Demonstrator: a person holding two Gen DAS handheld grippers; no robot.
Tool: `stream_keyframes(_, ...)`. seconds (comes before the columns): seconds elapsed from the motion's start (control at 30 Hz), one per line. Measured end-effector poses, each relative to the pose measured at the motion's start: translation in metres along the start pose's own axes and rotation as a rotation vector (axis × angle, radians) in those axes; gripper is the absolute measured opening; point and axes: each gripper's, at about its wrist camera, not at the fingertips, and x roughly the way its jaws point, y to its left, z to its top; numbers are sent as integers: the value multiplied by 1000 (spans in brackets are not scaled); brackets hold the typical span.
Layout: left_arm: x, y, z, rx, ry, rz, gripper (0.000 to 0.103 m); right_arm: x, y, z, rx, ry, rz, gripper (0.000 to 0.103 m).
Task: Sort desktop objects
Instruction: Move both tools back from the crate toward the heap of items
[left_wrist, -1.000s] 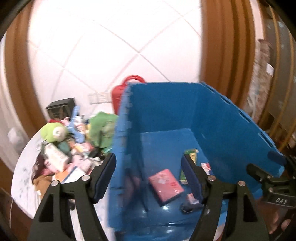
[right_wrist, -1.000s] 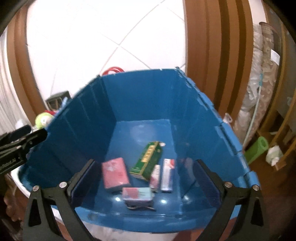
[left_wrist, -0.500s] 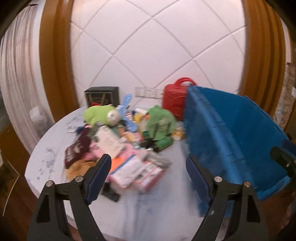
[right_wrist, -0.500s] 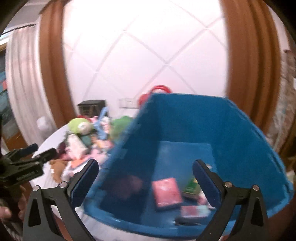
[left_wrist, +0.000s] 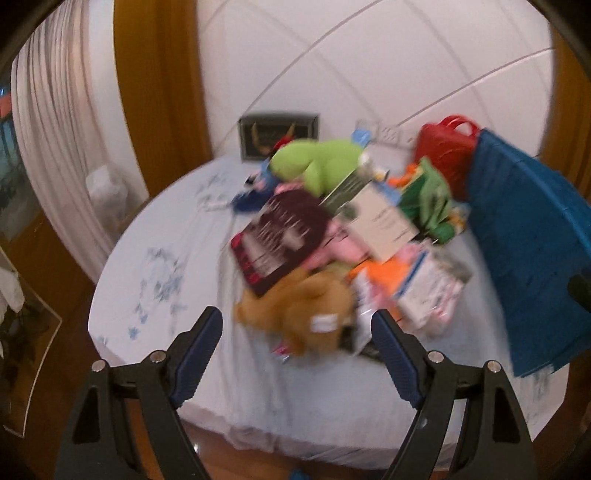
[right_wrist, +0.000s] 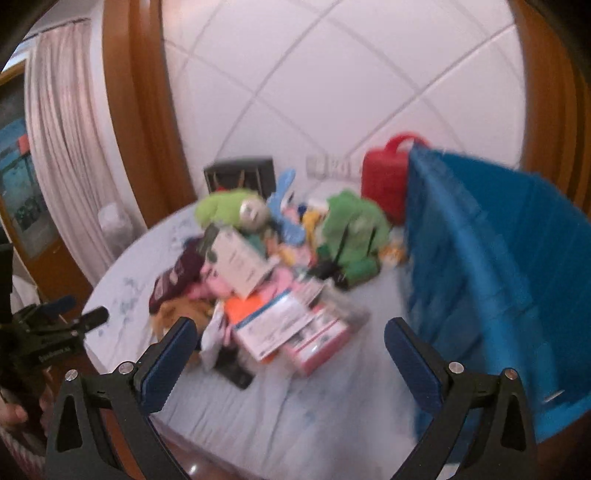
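Blue bin (right_wrist: 491, 266), red case (right_wrist: 384, 181), lime-green plush (left_wrist: 317, 162), tan plush (left_wrist: 299, 314), maroon cloth (left_wrist: 284, 236), desk (left_wrist: 177, 266) white with blue floral print.

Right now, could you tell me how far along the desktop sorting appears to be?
Early. Done: unclear, since the blue bin's inside is hidden. In hand: nothing; left gripper and right gripper are both open and empty. Left: a large pile on the table, including the green plush and brown plush.

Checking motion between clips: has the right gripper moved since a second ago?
Yes. The right gripper has swung left, off the blue bin, which now sits at its right, toward the clutter pile.
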Motion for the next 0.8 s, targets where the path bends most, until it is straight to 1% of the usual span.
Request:
stream_keyframes(0.13, 35, 36, -14, -37, 80, -2, 83, 31, 12, -18, 21, 99, -20, 103)
stream_keyframes(0.27, 65, 58, -21, -65, 138, 14, 83, 60, 19, -24, 13, 151, -23, 103)
stream_keyframes(0.37, 84, 70, -21, -68, 183, 37, 83, 81, 28, -21, 12, 171, 12, 103)
stream_keyframes(0.5, 108, 80, -21, -40, 205, 43, 83, 114, 51, -20, -2, 205, 87, 103)
stream_keyframes(0.57, 121, 84, -22, -18, 225, 28, 83, 128, 63, -22, -11, 233, 88, 103)
stream_keyframes(0.67, 136, 90, -22, 15, 235, -4, 83, 148, 88, -26, -30, 280, 113, 103)
stream_keyframes(0.73, 147, 93, -18, 52, 243, -37, 83, 158, 108, -30, -50, 292, 105, 103)
stream_keyframes(0.8, 157, 94, -14, 109, 247, -85, 83, 166, 126, -34, -40, 302, 99, 103)
